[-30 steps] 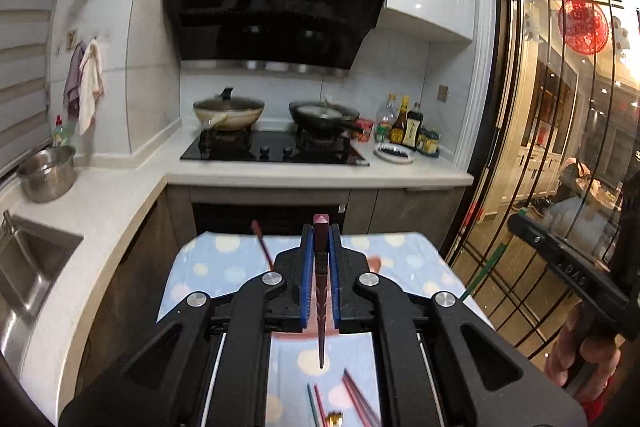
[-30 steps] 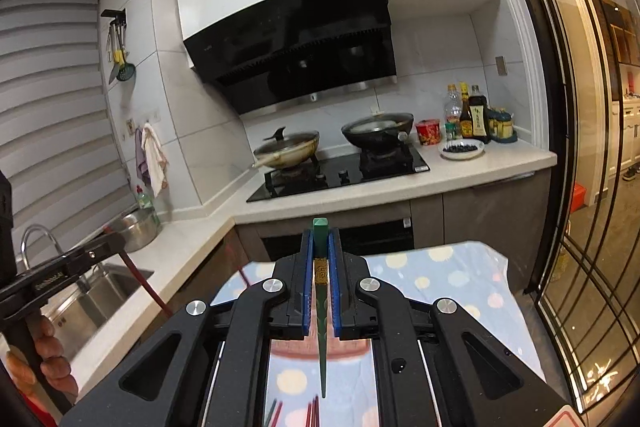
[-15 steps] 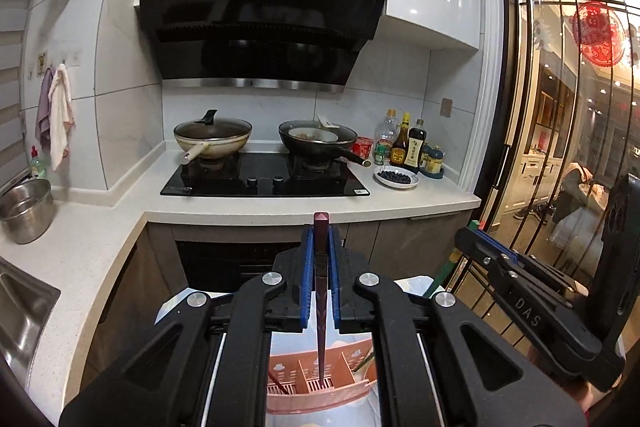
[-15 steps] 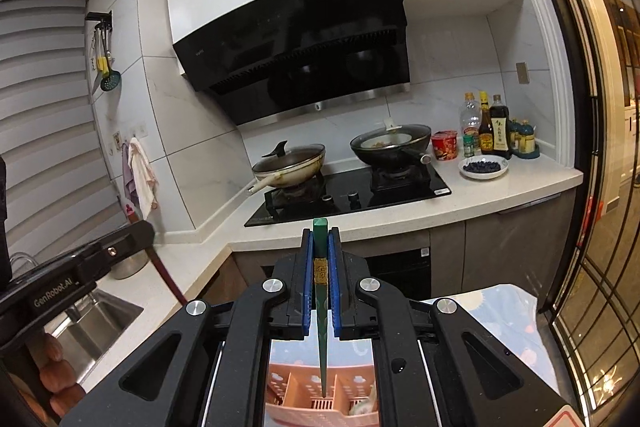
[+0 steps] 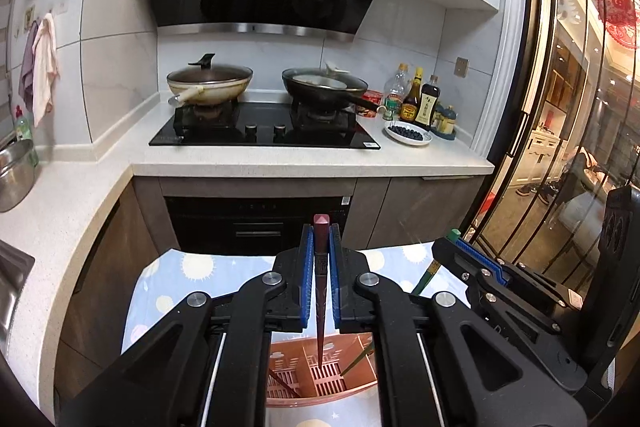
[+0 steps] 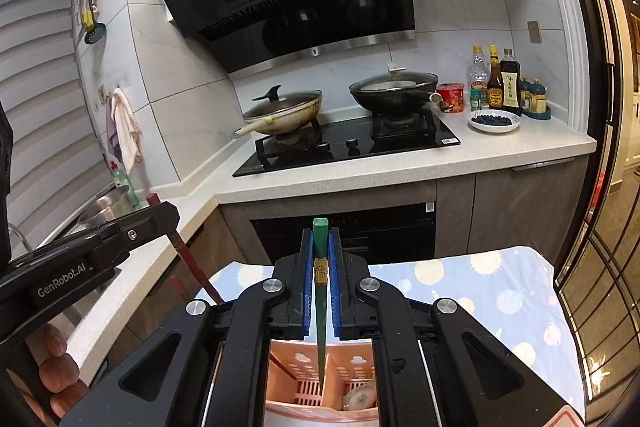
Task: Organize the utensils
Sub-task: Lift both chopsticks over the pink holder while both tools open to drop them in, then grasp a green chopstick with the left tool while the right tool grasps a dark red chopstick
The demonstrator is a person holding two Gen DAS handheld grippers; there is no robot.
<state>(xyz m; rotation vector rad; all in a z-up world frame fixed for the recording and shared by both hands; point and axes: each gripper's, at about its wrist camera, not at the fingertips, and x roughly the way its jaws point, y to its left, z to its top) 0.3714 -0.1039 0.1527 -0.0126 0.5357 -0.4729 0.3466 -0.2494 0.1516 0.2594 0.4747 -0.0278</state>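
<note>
My left gripper is shut on a dark red chopstick held upright, its tip down inside the pink slotted utensil holder. My right gripper is shut on a green chopstick, also upright, its tip inside the same pink holder. The right gripper shows at the right of the left wrist view with the green stick. The left gripper shows at the left of the right wrist view with the red stick.
The holder stands on a blue tablecloth with pale dots. A white spoon-like item lies in the holder's right compartment. Behind are the counter, stove with two woks, bottles and a glass door.
Both grippers have swung upright over the pink holder and come down, so the two chopstick tips now reach into its compartments. Both jaws stay shut.
</note>
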